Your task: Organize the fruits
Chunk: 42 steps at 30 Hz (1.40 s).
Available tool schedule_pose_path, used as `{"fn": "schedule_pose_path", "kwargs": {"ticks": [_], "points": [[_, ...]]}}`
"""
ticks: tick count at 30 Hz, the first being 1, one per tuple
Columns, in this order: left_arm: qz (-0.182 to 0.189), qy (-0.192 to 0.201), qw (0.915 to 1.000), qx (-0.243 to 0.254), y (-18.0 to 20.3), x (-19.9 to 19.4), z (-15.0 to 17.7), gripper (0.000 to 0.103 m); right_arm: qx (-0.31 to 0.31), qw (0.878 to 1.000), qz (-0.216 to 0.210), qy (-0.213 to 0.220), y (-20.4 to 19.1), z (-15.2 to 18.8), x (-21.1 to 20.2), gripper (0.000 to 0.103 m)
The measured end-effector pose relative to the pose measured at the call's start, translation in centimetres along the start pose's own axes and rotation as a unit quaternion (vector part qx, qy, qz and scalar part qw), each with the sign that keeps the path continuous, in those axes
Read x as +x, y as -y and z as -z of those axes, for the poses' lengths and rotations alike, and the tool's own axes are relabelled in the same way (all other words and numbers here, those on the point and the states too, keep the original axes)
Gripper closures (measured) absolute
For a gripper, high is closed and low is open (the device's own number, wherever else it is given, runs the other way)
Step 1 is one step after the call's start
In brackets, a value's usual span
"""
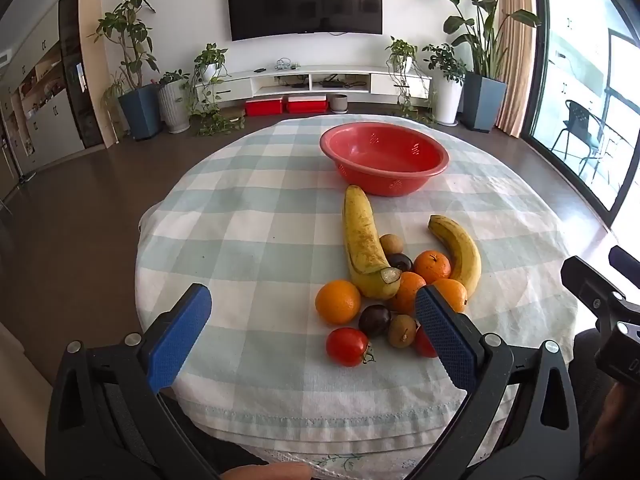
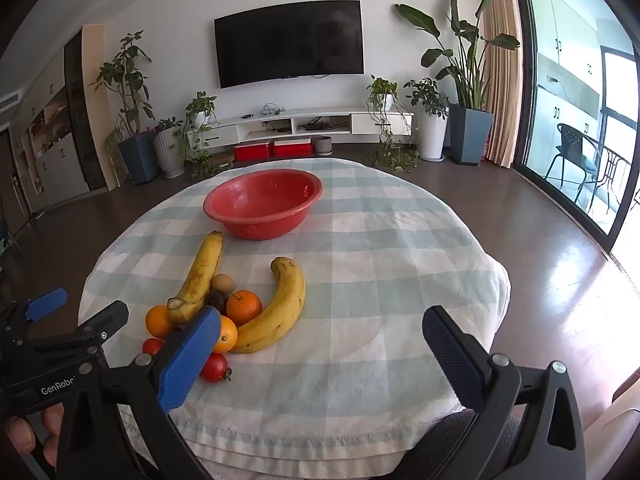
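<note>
Both grippers hang above the near edge of the worktop (image 1: pixel 248 224), tilted down toward the fruit, and neither holds anything. The left gripper (image 1: pixel 312 332) has its jaws spread wide apart with only cloth and fruit seen between them; the right gripper (image 2: pixel 320 360) is equally wide and empty.

The fruit lies in one tight heap toward the near edge: a long spotted banana (image 1: pixel 362 240) resting against the oranges (image 1: pixel 338 301), a second curved banana (image 1: pixel 460 252) on the far side of the heap, dark plums (image 1: pixel 375 320), small brown fruits (image 1: pixel 402 331) and tomatoes (image 1: pixel 347 347). The red bowl (image 1: pixel 384 160) stands empty toward the far edge, just beyond the long banana's tip.

The risk is the crowding. Closing on one piece would likely nudge its neighbours, and the round ones could roll toward the near edge and drop. The soft tomatoes may bruise under a hard squeeze, and a banana gripped near one end could swing or slip.
</note>
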<state>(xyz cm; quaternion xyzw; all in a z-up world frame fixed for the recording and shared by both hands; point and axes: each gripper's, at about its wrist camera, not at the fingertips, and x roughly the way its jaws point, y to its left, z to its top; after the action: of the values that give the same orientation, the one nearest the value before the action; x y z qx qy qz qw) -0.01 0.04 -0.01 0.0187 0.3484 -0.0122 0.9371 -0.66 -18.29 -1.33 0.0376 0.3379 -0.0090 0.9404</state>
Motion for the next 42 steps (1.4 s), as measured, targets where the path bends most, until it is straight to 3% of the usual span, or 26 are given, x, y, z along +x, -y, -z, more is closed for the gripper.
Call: {"fn": "schedule_pose_path", "kwargs": {"ticks": [42], "points": [[0.000, -0.011, 0.9999, -0.003, -0.3, 0.8, 0.9, 0.000, -0.002, 1.000, 0.002, -0.023, -0.4, 1.1, 1.0, 0.000]]}}
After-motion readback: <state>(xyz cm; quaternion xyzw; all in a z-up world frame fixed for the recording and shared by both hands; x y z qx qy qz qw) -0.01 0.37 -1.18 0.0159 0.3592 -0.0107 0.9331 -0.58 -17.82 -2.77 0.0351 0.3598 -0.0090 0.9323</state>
